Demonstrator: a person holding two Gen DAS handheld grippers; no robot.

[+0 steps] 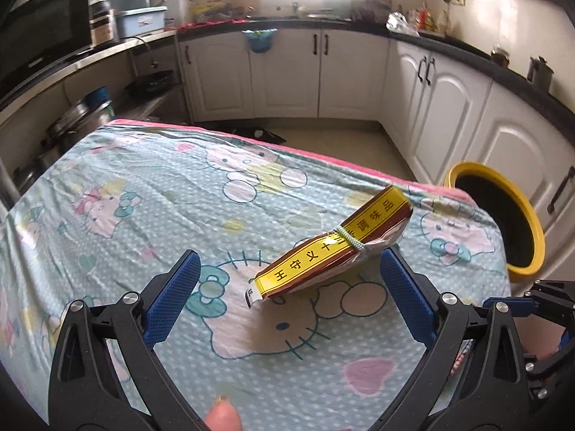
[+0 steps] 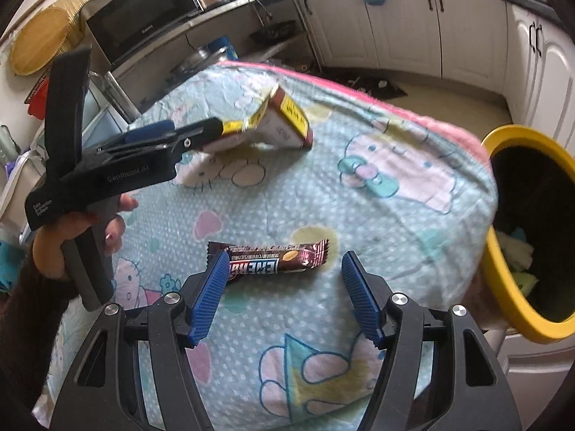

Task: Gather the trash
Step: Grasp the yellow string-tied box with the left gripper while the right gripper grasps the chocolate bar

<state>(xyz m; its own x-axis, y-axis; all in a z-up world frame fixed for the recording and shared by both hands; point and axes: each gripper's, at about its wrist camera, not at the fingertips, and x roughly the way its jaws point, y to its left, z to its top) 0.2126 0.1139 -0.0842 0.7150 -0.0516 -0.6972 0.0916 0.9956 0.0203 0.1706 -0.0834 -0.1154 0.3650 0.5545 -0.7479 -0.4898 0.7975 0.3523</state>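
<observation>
Straddling the packet (image 1: pixel 334 248) on the cloth (image 1: pixel 143 194), the left gripper (image 1: pixel 289 294) stood with jaws apart, seemingly lined up for a pickup; the bin (image 1: pixel 499 215) waited past the table edge.

From the right wrist, the right gripper (image 2: pixel 284 294) hung unclosed around a bar (image 2: pixel 269 260), untouched. Crumpled scraps lay in the bin (image 2: pixel 503 287).
</observation>
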